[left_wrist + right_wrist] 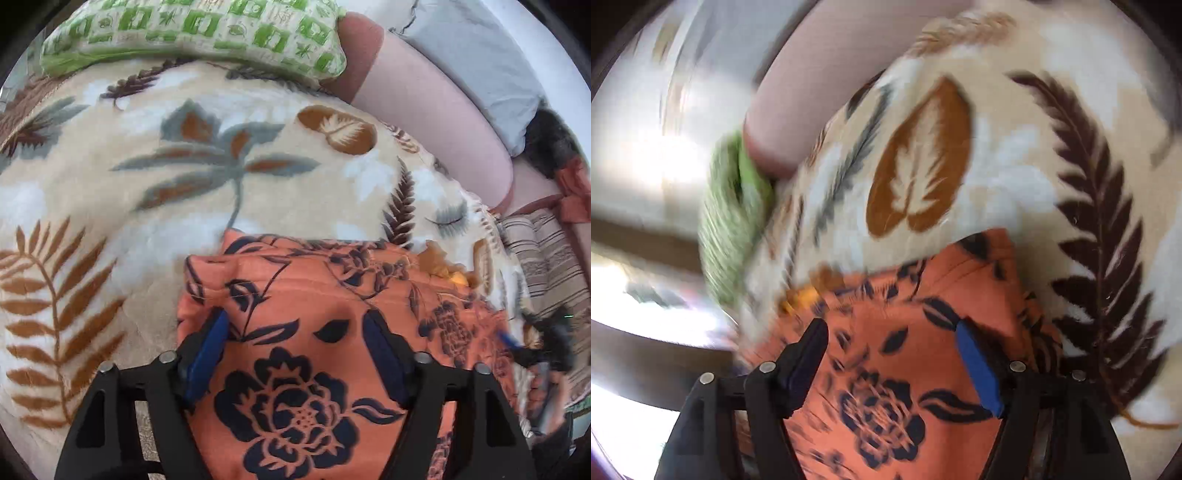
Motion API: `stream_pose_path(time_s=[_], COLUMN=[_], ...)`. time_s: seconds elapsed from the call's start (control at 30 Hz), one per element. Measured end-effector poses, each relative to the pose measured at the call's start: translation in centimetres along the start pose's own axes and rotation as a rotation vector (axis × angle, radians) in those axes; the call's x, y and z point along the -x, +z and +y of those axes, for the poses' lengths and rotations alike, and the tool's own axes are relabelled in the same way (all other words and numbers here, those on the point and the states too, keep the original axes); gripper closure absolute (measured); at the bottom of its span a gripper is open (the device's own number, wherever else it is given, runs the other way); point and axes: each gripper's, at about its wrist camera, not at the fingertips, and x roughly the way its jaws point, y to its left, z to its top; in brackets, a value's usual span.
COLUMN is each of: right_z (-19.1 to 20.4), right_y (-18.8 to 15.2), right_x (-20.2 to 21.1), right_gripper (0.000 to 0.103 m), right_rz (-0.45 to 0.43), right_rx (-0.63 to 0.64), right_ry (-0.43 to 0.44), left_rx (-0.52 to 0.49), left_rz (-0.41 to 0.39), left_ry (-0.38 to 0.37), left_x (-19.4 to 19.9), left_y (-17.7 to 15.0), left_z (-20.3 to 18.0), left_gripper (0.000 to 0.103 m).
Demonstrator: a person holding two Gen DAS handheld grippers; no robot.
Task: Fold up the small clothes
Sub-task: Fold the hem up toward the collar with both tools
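Note:
An orange garment (303, 280) printed with dark navy flowers lies on a cream blanket (221, 206) with a leaf pattern. My left gripper (297, 317) hangs over the garment's near part, open, its blue pads wide apart and not pressing the cloth that shows between them. In the right wrist view the same garment (923, 288) lies under my right gripper (890, 326), also open with cloth showing between its spread fingers. The right gripper (535, 347) also appears, blurred, at the garment's right edge in the left wrist view, with a hand behind it.
A green patterned pillow (192, 33) lies at the blanket's far edge, with a pink bolster (436, 122) and a grey pillow (480, 62) to its right. Striped fabric (546, 258) lies past the blanket's right edge. A small yellow-orange scrap (443, 266) touches the garment's far right corner.

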Motion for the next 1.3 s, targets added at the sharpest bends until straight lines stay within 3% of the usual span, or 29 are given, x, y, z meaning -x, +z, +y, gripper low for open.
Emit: stream_pose_path(time_s=[0.07, 0.17, 0.33, 0.43, 0.47, 0.5, 0.53, 0.57, 0.63, 0.73, 0.8, 0.83, 0.87, 1.07, 1.17, 1.23, 1.3], right_z=[2.2, 3.9, 3.2, 0.4, -0.6, -1.2, -1.1, -0.2, 1.4, 1.5, -1.6, -3.0, -3.5, -1.1, -5.2, -5.0, -3.8], right_y=[-1.0, -3.4, -9.8, -13.1, -13.6, -14.0, -14.3, -14.7, -15.8, -17.0, -17.2, -17.3, -17.5, -18.3, -17.9, -17.8, -18.0], right_x=[1.6, 4.6, 7.8, 6.8, 6.6, 7.5, 8.4, 9.3, 10.3, 9.6, 8.3, 8.3, 9.3, 11.8, 9.6, 10.6, 12.6], right_gripper=[0.028, 0.027, 0.023, 0.022, 0.023, 0.024, 0.023, 0.023, 0.022, 0.021, 0.021, 0.021, 0.021, 0.019, 0.019, 0.019, 0.019], right_rz=[-0.037, -0.023, 0.057, 0.085, 0.083, 0.037, 0.014, -0.002, -0.02, 0.016, 0.045, 0.04, 0.006, -0.03, 0.04, -0.008, -0.059], right_rx=[0.112, 0.209, 0.21, 0.186, 0.148, 0.107, 0.089, 0.103, 0.17, 0.211, 0.108, 0.034, -0.014, 0.11, -0.05, -0.091, -0.033], right_ry=[-0.052, -0.029, 0.042, -0.109, -0.123, -0.081, -0.081, -0.101, -0.057, -0.055, -0.129, -0.095, -0.049, -0.015, -0.131, -0.057, -0.02], left_rx=[-0.013, -0.003, 0.012, 0.003, -0.001, -0.012, -0.035, -0.048, -0.051, -0.065, -0.071, -0.083, -0.105, -0.107, -0.105, -0.147, -0.136], left_rz=[-0.06, -0.1, -0.112, -0.073, -0.048, -0.008, -0.017, -0.036, -0.073, -0.082, -0.021, 0.012, -0.004, -0.071, 0.03, 0.005, -0.027], left_ry=[-0.005, -0.036, -0.042, 0.008, 0.026, 0.072, 0.085, 0.091, 0.08, 0.094, 0.132, 0.154, 0.159, 0.122, 0.169, 0.189, 0.163], left_x=[2.3, 5.3, 9.2, 9.1, 8.6, 8.0, 8.3, 8.8, 10.2, 10.5, 8.7, 8.1, 8.5, 10.2, 7.6, 8.3, 9.5], left_y=[-0.4, -1.8, -7.5, -11.2, -12.0, -12.9, -13.4, -13.7, -14.0, -14.3, -14.8, -15.2, -15.4, -15.3, -15.5, -15.7, -15.7], left_z=[-0.8, -1.1, -1.4, -1.4, -1.4, -1.4, -1.7, -2.0, -2.5, -2.9, -2.2, -2.1, -2.4, -3.5, -2.6, -3.2, -3.6], left_gripper=[0.031, 0.028, 0.025, 0.025, 0.025, 0.025, 0.025, 0.025, 0.025, 0.024, 0.023, 0.024, 0.024, 0.022, 0.022, 0.022, 0.022])
